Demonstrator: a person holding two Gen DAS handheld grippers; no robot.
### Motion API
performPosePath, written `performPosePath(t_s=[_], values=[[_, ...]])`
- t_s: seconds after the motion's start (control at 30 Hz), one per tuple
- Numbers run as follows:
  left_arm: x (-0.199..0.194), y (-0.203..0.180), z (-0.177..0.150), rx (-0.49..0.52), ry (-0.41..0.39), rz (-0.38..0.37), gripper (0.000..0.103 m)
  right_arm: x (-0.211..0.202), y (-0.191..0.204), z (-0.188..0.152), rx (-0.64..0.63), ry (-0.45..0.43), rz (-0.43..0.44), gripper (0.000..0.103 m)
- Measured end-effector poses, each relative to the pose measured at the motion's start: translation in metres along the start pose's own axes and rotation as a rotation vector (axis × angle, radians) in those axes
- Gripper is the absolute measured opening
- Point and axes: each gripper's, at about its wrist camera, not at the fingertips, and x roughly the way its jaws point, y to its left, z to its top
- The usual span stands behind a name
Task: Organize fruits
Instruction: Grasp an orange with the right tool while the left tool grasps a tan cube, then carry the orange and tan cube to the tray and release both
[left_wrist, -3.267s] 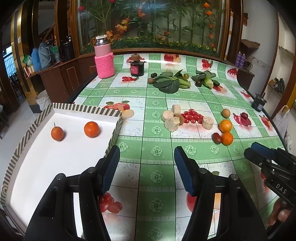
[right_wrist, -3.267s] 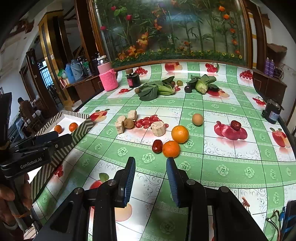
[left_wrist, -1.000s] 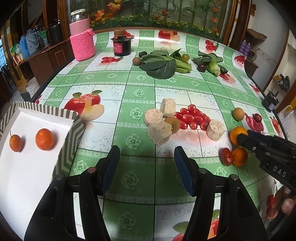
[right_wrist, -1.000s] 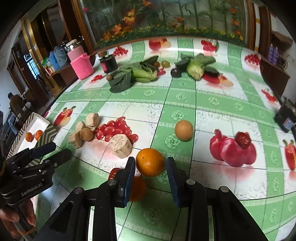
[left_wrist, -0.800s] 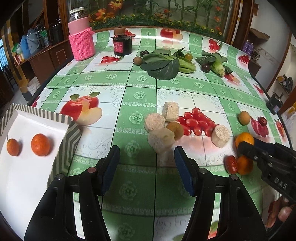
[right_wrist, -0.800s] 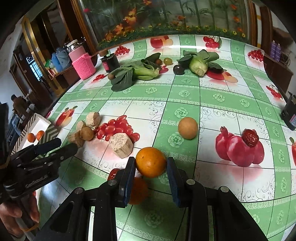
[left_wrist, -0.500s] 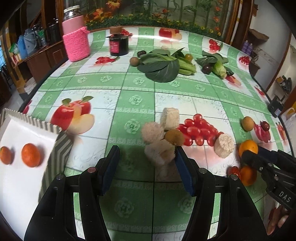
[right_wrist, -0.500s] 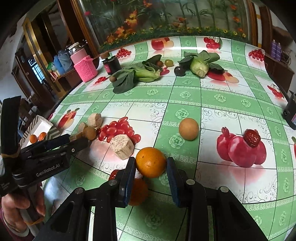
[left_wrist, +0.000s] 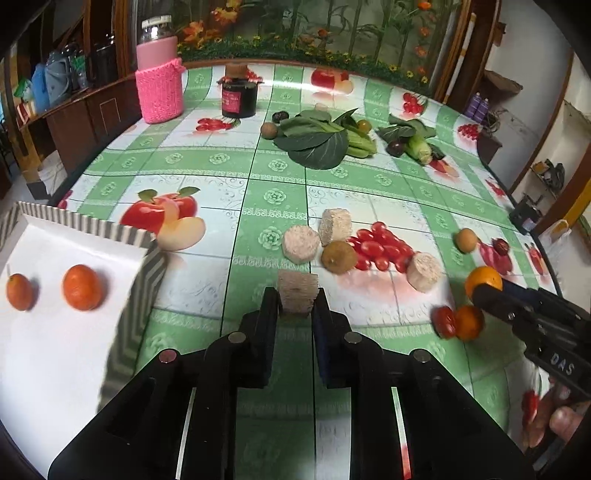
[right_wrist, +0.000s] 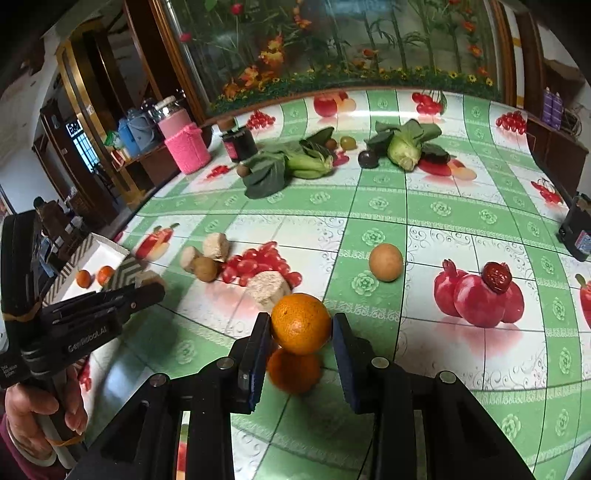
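My left gripper (left_wrist: 295, 308) jaws squeeze a rough tan chunk (left_wrist: 297, 295), and my right gripper (right_wrist: 300, 332) jaws hold a round orange fruit (right_wrist: 301, 323) above the green tabletop (right_wrist: 424, 206).

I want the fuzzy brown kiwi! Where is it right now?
In the left wrist view the kiwi sits on the table just right of centre, touching the cherry tomatoes on its right, with a pale round chunk on its left.
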Motion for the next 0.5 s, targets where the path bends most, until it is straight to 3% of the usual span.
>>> performPosePath(t_s=[0.5], values=[[-0.083, 0.019, -0.03, 0.044, -0.077, -0.008, 0.017, -0.037, 0.057, -0.022, -0.025, -0.063, 0.093, 0.033]])
